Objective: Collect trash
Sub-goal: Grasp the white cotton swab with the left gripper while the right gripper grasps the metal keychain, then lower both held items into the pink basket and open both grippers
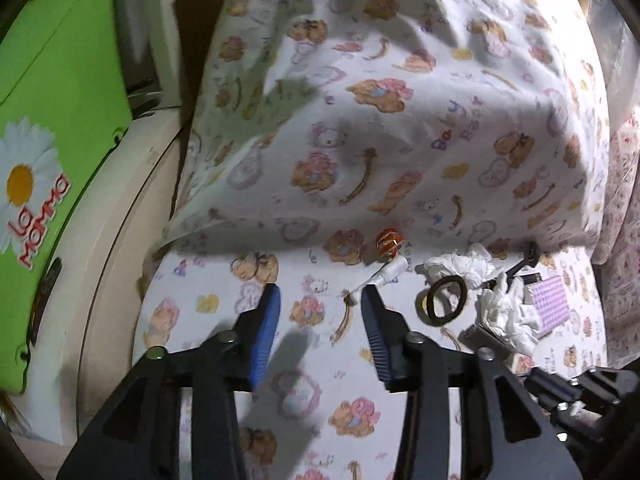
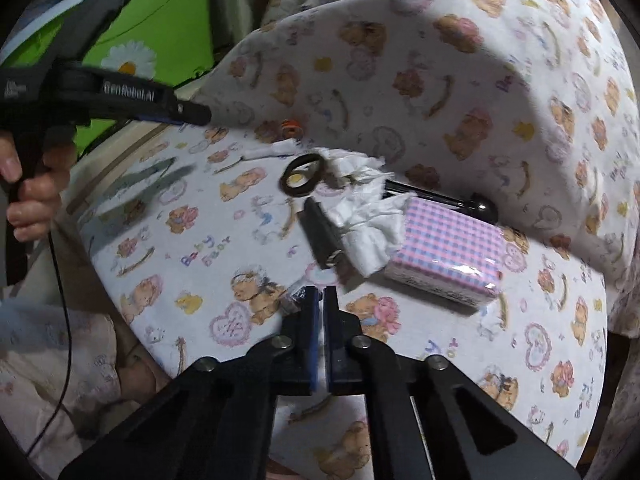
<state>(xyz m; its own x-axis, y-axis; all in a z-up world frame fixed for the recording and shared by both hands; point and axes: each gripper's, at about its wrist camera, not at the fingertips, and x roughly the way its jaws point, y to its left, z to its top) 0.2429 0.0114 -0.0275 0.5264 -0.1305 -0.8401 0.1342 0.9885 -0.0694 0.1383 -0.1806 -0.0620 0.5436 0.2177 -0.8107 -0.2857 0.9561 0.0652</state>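
Crumpled white tissues [image 2: 368, 216] lie on the teddy-bear sheet [image 2: 200, 256], also in the left wrist view [image 1: 504, 304]. An orange wrapped candy [image 1: 389, 241] and a white rolled scrap [image 1: 390, 271] lie near the sheet's fold. My left gripper [image 1: 320, 292] is open and empty above the sheet, left of the trash; it also shows from the side in the right wrist view [image 2: 192, 114]. My right gripper [image 2: 322, 290] is shut, with a small crinkled clear wrapper [image 2: 292, 300] at its left fingertip; whether it is pinched is unclear.
A dark ring [image 2: 302, 176], a black stick-like device [image 2: 322, 236], a black metal rod [image 2: 440, 198] and a pink checked tissue pack [image 2: 448, 248] lie among the tissues. A green bin with a daisy [image 1: 52, 120] stands at left. Draped sheet rises behind.
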